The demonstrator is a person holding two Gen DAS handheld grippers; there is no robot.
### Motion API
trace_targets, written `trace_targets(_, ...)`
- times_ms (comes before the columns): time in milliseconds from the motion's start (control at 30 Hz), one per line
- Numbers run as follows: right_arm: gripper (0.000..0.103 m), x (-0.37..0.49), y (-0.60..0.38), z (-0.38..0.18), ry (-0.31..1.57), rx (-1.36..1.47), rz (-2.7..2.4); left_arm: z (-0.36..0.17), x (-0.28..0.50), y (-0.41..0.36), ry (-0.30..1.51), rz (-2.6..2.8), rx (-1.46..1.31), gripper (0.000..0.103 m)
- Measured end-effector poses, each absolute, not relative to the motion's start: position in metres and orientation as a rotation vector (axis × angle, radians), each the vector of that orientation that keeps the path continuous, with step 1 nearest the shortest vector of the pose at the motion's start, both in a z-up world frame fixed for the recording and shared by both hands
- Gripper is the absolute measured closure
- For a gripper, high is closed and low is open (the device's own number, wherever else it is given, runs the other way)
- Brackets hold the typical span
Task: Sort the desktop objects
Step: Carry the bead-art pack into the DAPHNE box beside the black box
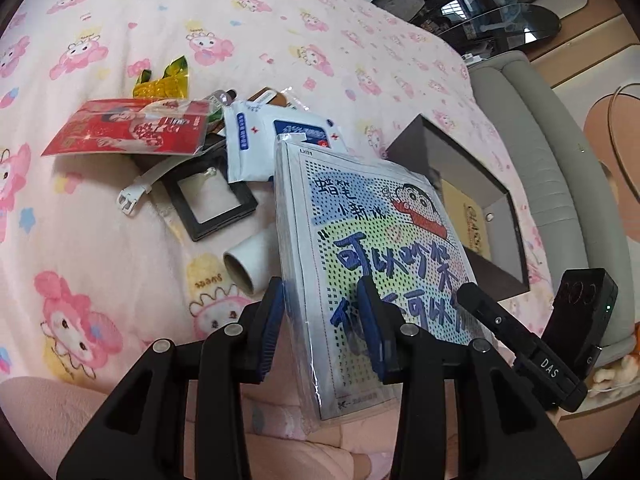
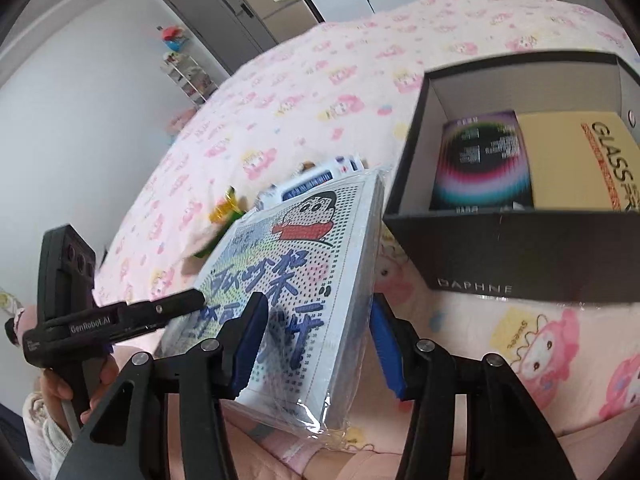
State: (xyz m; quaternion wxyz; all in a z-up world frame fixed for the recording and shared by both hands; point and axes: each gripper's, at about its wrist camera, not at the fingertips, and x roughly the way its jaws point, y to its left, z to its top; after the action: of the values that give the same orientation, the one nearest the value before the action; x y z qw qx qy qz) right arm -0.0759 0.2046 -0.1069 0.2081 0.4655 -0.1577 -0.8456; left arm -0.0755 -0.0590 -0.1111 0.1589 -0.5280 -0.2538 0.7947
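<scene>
A plastic-wrapped cartoon pack [image 1: 360, 256] with a dotted cover and blue lettering is held tilted above the pink bedspread. My left gripper [image 1: 324, 320] is shut on its lower edge, one finger on each face. In the right wrist view the same pack [image 2: 292, 280] lies between my right gripper's [image 2: 316, 340] fingers, which also close on its edges. The other gripper's finger [image 1: 496, 320] touches the cover. A dark open box [image 2: 520, 240] marked DAPHNE sits just right of the pack, holding a yellow booklet [image 2: 580, 160] and a dark striped packet [image 2: 480, 160].
On the bedspread behind the pack lie a red packet [image 1: 128, 128], a white and blue wipes pouch [image 1: 256, 140], a black frame [image 1: 212, 200], a white strap [image 1: 140, 188], a cardboard tube [image 1: 244, 264] and a yellow wrapper [image 1: 164, 80]. A grey bed frame [image 1: 560, 160] runs at right.
</scene>
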Motion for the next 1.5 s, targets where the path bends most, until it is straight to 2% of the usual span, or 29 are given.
trace_targets(167, 0.055, -0.083, 0.217, -0.082, -0.423, 1.205, -2.414, -0.08, -0.085, -0.038, -0.67, 2.272, -1.423, 0.066)
trace_targets(433, 0.056, -0.099, 0.28, -0.05, -0.441, 1.142, -2.573, -0.06, -0.142, 0.047, -0.575, 2.178, -1.359, 0.066)
trace_targets(767, 0.056, -0.136, 0.362, -0.084, -0.527, 1.297, -2.708, -0.111, -0.207, 0.153, -0.47, 2.063, -1.493, 0.066)
trace_targets(900, 0.056, -0.146, 0.372, -0.095, -0.501, 1.363, -2.751, -0.126, -0.222, 0.172, -0.452, 2.029, -1.554, 0.065)
trace_targets(1100, 0.054, -0.164, 0.376, -0.108, -0.432, 1.513, -2.758, -0.135, -0.228, 0.205, -0.233, 2.098, -1.598, 0.066)
trace_targets(1300, 0.054, -0.155, 0.376, -0.097, -0.236, 1.468, -2.948, -0.134, -0.234, 0.207, -0.235, 2.169, -1.623, 0.068)
trace_targets(1500, 0.054, -0.155, 0.376, -0.1, -0.327, 1.443, -2.881, -0.136, -0.239, 0.216, -0.223, 2.209, -1.68, 0.068)
